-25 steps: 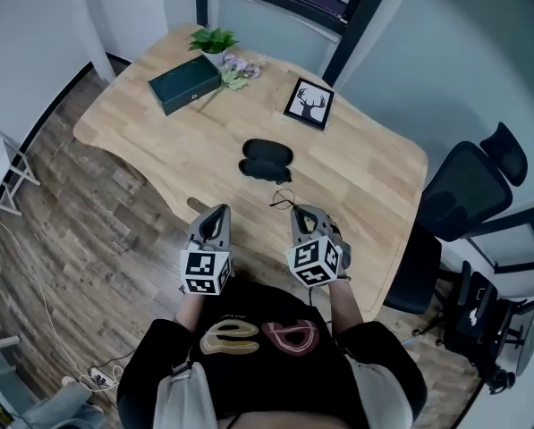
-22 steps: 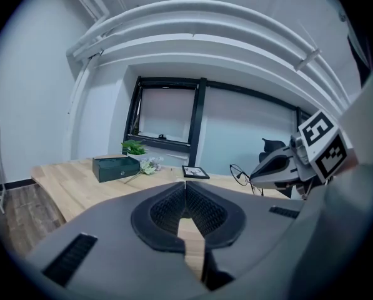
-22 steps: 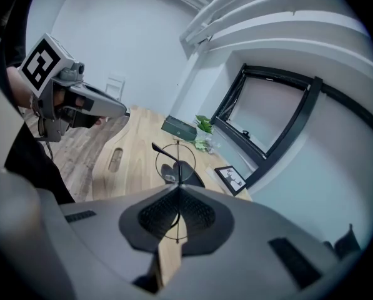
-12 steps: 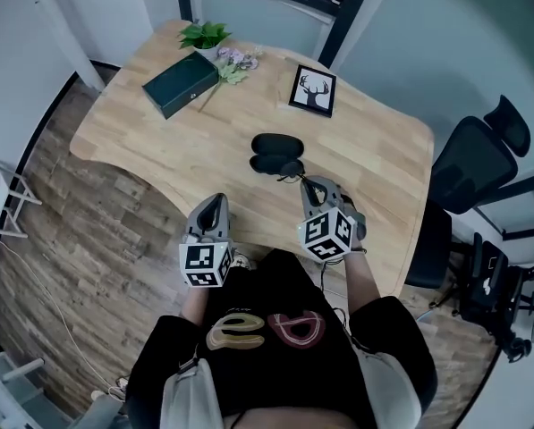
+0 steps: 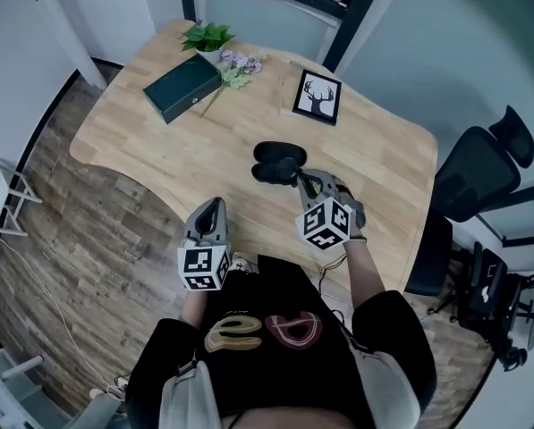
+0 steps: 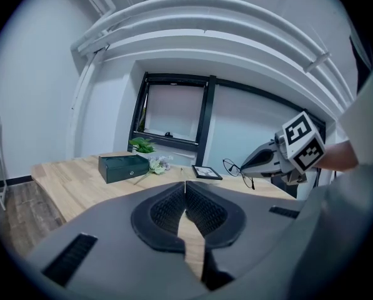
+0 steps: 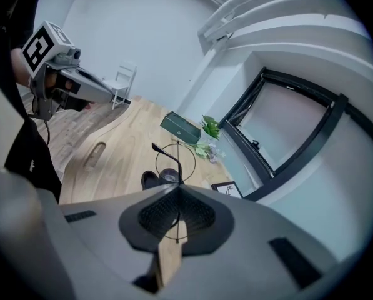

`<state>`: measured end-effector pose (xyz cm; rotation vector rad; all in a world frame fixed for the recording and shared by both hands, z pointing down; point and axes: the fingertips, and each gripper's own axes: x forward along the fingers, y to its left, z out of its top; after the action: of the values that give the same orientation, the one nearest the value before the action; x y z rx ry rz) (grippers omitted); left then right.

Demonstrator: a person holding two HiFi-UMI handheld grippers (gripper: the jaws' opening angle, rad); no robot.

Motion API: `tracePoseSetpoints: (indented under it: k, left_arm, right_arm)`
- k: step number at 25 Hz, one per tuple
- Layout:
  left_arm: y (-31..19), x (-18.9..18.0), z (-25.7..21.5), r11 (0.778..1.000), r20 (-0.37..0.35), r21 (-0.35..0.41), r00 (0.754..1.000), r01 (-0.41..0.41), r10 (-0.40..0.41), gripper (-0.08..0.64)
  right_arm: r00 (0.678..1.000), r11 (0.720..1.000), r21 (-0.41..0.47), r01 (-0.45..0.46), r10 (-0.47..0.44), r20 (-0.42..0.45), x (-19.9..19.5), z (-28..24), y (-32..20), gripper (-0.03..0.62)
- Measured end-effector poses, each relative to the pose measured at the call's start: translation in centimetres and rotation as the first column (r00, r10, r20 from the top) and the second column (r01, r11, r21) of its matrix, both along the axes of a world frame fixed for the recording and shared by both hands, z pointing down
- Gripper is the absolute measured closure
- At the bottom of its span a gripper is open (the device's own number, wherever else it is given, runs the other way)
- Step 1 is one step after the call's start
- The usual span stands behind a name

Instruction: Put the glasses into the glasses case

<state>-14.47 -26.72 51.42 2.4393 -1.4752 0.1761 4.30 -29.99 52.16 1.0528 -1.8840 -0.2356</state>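
The black glasses case lies open on the wooden table, near its middle. My right gripper is shut on the thin-rimmed glasses and holds them just above the case's near right edge. In the right gripper view the case shows below the round lens. In the left gripper view the glasses hang from the tip of the right gripper. My left gripper is shut on nothing and hovers at the table's near edge, left of the case.
A dark green box, a small potted plant and a sprig of flowers stand at the far left of the table. A framed deer picture lies behind the case. An office chair is to the right.
Both grippers have moved forward over the table. The right one has carried the glasses from the near edge up to the case. The left one advanced less.
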Motion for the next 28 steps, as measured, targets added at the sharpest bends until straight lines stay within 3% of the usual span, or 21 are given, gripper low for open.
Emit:
tracePoseSetpoints:
  k: [12,28]
  left_arm:
    - [-2.4,-0.8,0.6,0.998,0.009,-0.028,0.999,0.052,-0.052,0.541]
    - [-2.9,-3.4,0.9,0.992,0.068,-0.028,0.99,0.125,-0.123,0.541]
  right_arm:
    - [0.991,0.993,-0.033,0.112,-0.114,-0.072,-0.5,1.2,-5.7,0.58]
    - [0.967,0.968,-0.146,0.204,-0.223,-0.128,-1.5,7.0,-8.3,0.58]
